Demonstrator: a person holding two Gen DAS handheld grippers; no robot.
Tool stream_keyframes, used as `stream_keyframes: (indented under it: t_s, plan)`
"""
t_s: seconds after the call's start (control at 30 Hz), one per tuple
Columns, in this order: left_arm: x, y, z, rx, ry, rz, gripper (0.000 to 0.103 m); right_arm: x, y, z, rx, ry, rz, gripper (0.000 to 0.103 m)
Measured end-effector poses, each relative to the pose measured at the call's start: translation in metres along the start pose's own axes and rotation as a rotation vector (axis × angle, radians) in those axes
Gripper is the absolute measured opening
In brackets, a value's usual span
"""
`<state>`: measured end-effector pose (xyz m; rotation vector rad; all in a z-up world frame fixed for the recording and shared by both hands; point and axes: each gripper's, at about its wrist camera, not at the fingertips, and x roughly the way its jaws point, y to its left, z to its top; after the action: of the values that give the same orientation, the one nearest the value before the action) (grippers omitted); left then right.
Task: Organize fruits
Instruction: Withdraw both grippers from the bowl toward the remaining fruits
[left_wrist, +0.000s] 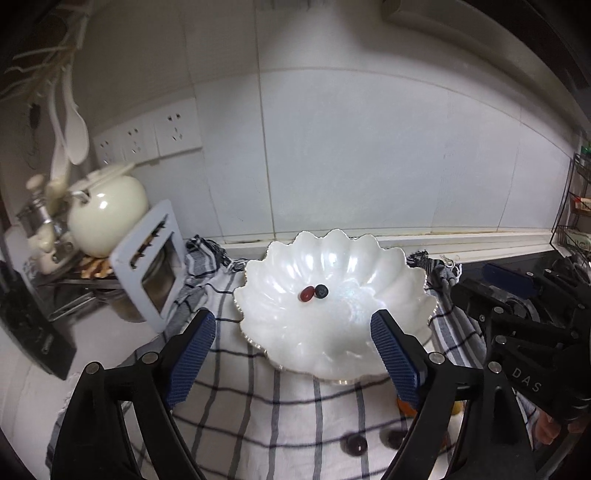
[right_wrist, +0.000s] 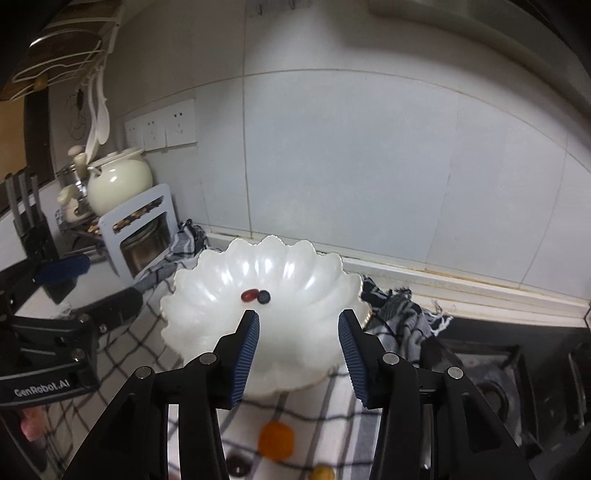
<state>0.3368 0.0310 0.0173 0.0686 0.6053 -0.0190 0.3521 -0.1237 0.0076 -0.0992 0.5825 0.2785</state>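
A white scalloped bowl (left_wrist: 388, 291) (right_wrist: 207, 280) sits on a checked cloth (left_wrist: 258, 387) (right_wrist: 325, 406). In it lie a red grape (left_wrist: 306, 294) (right_wrist: 249, 295) and a blueberry (left_wrist: 321, 291) (right_wrist: 263, 297), side by side. My left gripper (left_wrist: 293, 325) is open and empty, above the bowl's near rim. My right gripper (right_wrist: 298, 322) is open and empty over the bowl's near half. On the cloth in front lie an orange fruit (right_wrist: 276, 440) (left_wrist: 405, 407), a dark grape (left_wrist: 354, 445) (right_wrist: 236, 466), another dark fruit (left_wrist: 395, 438) and a yellow fruit (right_wrist: 322, 473).
A cream kettle (left_wrist: 107, 214) (right_wrist: 118, 181) and a white rack with a jar (left_wrist: 151, 266) (right_wrist: 138, 236) stand at the left by the wall sockets. A knife block (right_wrist: 31, 229) is at the far left. A gas hob (right_wrist: 509, 380) lies right of the cloth.
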Motion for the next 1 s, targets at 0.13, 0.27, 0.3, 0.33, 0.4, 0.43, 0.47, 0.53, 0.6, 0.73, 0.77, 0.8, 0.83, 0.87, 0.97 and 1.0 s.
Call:
stream_keyframes:
  t_s: [0.13, 0.27, 0.3, 0.33, 0.4, 0.43, 0.47, 0.53, 0.6, 0.73, 0.77, 0.8, 0.83, 0.87, 0.97, 1.0]
  plan:
    - [-0.021, -0.003, -0.009, 0.002, -0.014, -0.015, 0.087, -0.026, 0.0, -0.012, 0.008, -0.014, 0.01, 0.054]
    - [-0.039, -0.007, -0.02, 0.002, -0.016, -0.037, 0.087, -0.047, 0.0, -0.023, 0.012, -0.023, 0.02, 0.054]
    - [-0.044, -0.009, -0.023, 0.003, -0.017, -0.043, 0.087, -0.052, 0.001, -0.027, 0.011, -0.018, 0.025, 0.054]
    - [-0.048, -0.01, -0.026, 0.004, -0.019, -0.047, 0.087, -0.055, 0.002, -0.03, 0.01, -0.013, 0.032, 0.054]
    - [-0.055, -0.013, -0.032, 0.007, -0.019, -0.061, 0.087, -0.062, 0.001, -0.037, 0.019, 0.009, 0.059, 0.054]
    - [-0.059, -0.015, -0.036, 0.009, -0.017, -0.072, 0.087, -0.066, 0.001, -0.041, 0.028, 0.019, 0.076, 0.054]
    - [-0.062, -0.017, -0.04, 0.01, -0.015, -0.081, 0.087, -0.069, 0.002, -0.045, 0.033, 0.023, 0.082, 0.054]
    - [-0.067, -0.02, -0.046, 0.012, -0.009, -0.09, 0.087, -0.074, 0.005, -0.053, 0.03, 0.037, 0.09, 0.054]
    - [-0.072, -0.022, -0.053, 0.016, -0.006, -0.086, 0.087, -0.079, 0.007, -0.061, 0.02, 0.037, 0.085, 0.054]
    - [-0.082, -0.024, -0.068, 0.008, 0.005, -0.088, 0.087, -0.089, 0.009, -0.071, 0.013, 0.035, 0.067, 0.054]
    - [-0.083, -0.025, -0.072, 0.002, 0.011, -0.091, 0.087, -0.092, 0.009, -0.073, 0.013, 0.031, 0.057, 0.054]
    - [-0.084, -0.025, -0.076, -0.003, 0.017, -0.095, 0.087, -0.094, 0.01, -0.074, 0.012, 0.028, 0.056, 0.054]
    - [-0.085, -0.025, -0.079, -0.006, 0.025, -0.1, 0.087, -0.096, 0.01, -0.076, 0.01, 0.026, 0.054, 0.054]
    - [-0.085, -0.025, -0.083, -0.007, 0.033, -0.104, 0.087, -0.099, 0.011, -0.079, 0.01, 0.023, 0.052, 0.054]
    - [-0.086, -0.026, -0.093, -0.013, 0.057, -0.106, 0.087, -0.103, 0.012, -0.087, 0.002, 0.026, 0.045, 0.054]
    - [-0.086, -0.026, -0.096, -0.017, 0.061, -0.106, 0.087, -0.104, 0.012, -0.089, -0.001, 0.025, 0.047, 0.054]
